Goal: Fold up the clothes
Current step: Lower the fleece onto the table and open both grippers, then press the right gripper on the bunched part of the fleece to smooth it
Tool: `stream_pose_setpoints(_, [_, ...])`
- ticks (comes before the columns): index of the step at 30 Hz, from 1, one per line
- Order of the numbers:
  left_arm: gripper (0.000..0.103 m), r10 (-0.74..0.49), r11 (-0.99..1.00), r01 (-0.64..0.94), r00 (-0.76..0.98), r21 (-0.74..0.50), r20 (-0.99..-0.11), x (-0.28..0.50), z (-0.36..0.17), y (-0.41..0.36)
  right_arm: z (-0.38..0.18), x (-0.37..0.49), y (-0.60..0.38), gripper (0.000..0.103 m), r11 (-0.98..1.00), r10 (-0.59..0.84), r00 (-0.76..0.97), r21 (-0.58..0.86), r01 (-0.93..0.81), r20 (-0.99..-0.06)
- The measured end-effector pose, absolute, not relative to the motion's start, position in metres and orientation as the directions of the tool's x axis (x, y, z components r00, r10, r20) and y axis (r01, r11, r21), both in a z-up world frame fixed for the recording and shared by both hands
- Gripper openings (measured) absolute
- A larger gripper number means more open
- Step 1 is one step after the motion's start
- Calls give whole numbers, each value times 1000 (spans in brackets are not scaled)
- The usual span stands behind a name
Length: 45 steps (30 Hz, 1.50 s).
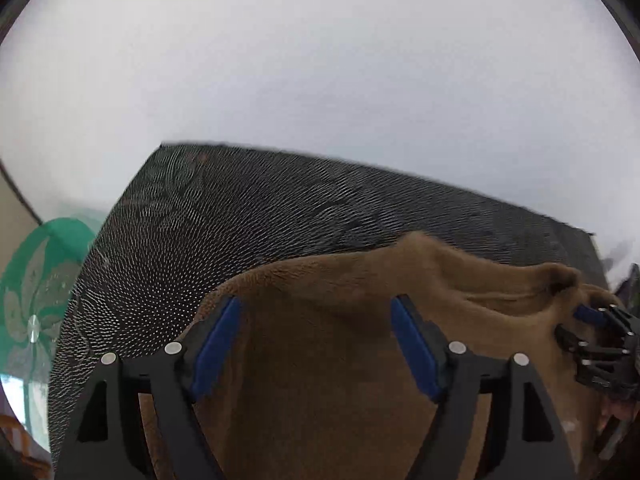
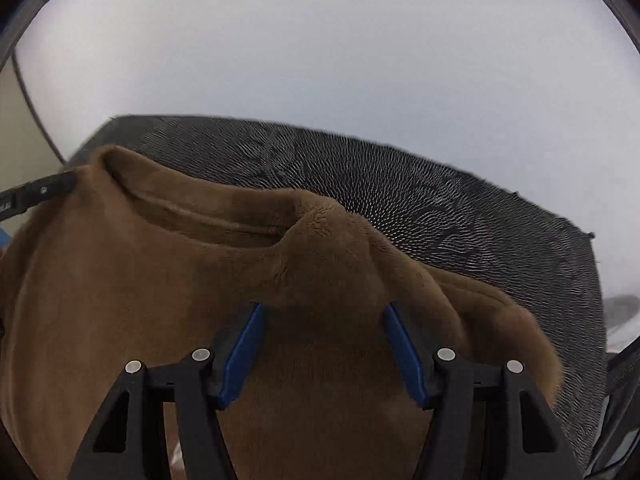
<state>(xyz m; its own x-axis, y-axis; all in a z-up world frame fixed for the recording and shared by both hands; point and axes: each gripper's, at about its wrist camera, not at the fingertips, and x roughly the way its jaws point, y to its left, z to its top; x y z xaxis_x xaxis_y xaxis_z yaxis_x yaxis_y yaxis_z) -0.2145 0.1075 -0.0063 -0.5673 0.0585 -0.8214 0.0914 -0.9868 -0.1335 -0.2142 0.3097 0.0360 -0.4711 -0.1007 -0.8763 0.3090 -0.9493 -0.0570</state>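
- Left wrist view: left hand-held gripper (image 1: 316, 344) has its jaws apart, blue pads (image 1: 216, 352) clear of the cloth, nothing clamped.
- Brown fleece garment (image 1: 320, 380) lies directly under and between the fingers, spread on the worktop (image 1: 240, 208), which carries a dark dotted cover.
- Garment's far edge sits just past the fingertips and rises into a fold ridge running toward the right of frame.
- Right hand-held gripper (image 1: 592, 320) shows at the right edge, down at the garment's bunched end; too small and blurred here to read its jaws.
- Green fan (image 1: 36, 300) stands off the worktop at left, well apart from the work.
- Right wrist view: right hand-held gripper (image 2: 322, 340) also has jaws apart, pads (image 2: 244, 352) not pressing, garment (image 2: 120, 300) below and between them but not held.
- A raised hump of fleece sits just ahead of the fingertips; a seam or hem band runs left from it toward the far-left corner.
- A black finger of the left hand-held gripper touches or nearly touches that far-left corner; can't tell which.
- A loose flap hangs off to the right over the dark cover.
- Step, my read: both grippers sit open over the cloth between folds, so one fold looks laid down and the next grasp isn't made yet.
- Next move calls for picking two matching edge points, pinching a single fold layer cleanly, and lifting both ends together so the thick fleece doesn't bunch.
- Flatten the hump first, or it gets trapped.
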Motion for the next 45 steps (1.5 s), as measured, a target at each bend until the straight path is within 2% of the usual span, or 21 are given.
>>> stream_pose_setpoints(4, [86,3,-993,96,-576,-71,-817,-220,-18,111,32,-226,310,80,-955,-112,-480,-40,294,-870])
stream_pose_setpoints(8, [90,-64,-997,79,-566,23,-822,-222,-22,125,31,-225,309,82,-956,-106,-496,-48,289,-862])
stream_pose_setpoints(12, [91,-34,-996,85,-532,-14,-846,-206,-11,123,43,-203,318,82,-955,-110,-500,-48,293,-859])
stream_pose_setpoints(15, [91,25,-997,49,-526,-60,-850,-176,-1,128,76,-157,346,82,-953,-140,-561,-44,301,-816])
stream_pose_setpoints(20, [91,127,-991,-95,-490,-92,-862,-123,17,144,123,-68,419,84,-969,-191,-624,44,244,-758])
stream_pose_setpoints(23, [92,225,-971,-181,-441,-159,-869,-77,23,157,132,-10,460,84,-976,-190,-636,76,204,-748])
stream_pose_setpoints(27, [93,322,-938,-249,-374,-241,-870,-12,24,181,130,72,498,84,-986,-151,-650,64,155,-745])
stream_pose_setpoints(33, [93,377,-917,-267,-344,-296,-860,60,16,206,104,151,525,84,-992,-113,-641,53,112,-759])
stream_pose_setpoints(36, [94,362,-924,-261,-365,-279,-858,84,12,217,100,174,521,84,-991,-92,-664,2,134,-742])
stream_pose_setpoints(42, [98,348,-936,-217,-441,-278,-827,97,1,223,82,183,487,83,-958,-164,-635,-31,284,-755])
stream_pose_setpoints(45, [102,347,-937,-202,-474,-283,-809,96,-1,223,76,175,476,81,-945,-234,-600,34,325,-765])
